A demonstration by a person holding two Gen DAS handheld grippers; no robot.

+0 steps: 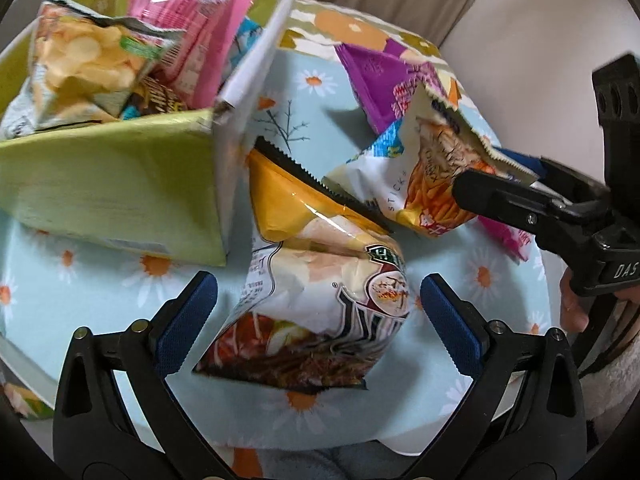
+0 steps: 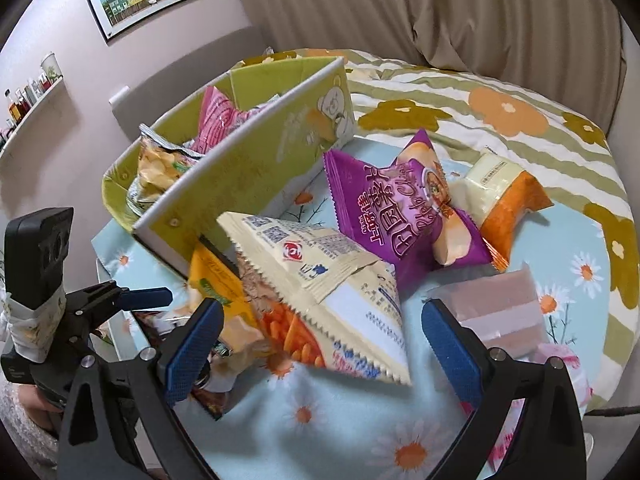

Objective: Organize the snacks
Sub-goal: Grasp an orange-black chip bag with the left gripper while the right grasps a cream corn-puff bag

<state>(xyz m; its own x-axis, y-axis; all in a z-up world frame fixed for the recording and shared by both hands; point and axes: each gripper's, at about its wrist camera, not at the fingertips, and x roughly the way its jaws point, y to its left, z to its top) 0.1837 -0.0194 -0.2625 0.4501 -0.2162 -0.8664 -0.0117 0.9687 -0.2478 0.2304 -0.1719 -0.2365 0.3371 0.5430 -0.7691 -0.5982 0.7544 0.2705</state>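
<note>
A green cardboard box holds several snack bags, among them a chips bag and a pink bag. My left gripper is open around a yellow and brown snack bag lying on the cloth, its pads apart from it. My right gripper is open around a cream sticks bag, which also shows in the left wrist view. A purple chips bag and an orange bag lie further back. The box also shows in the right wrist view.
A round table under a light blue daisy cloth carries everything. A pink packet lies by my right gripper's right finger. A bed with a flowered cover and a curtain stand behind. A wall shelf is at the left.
</note>
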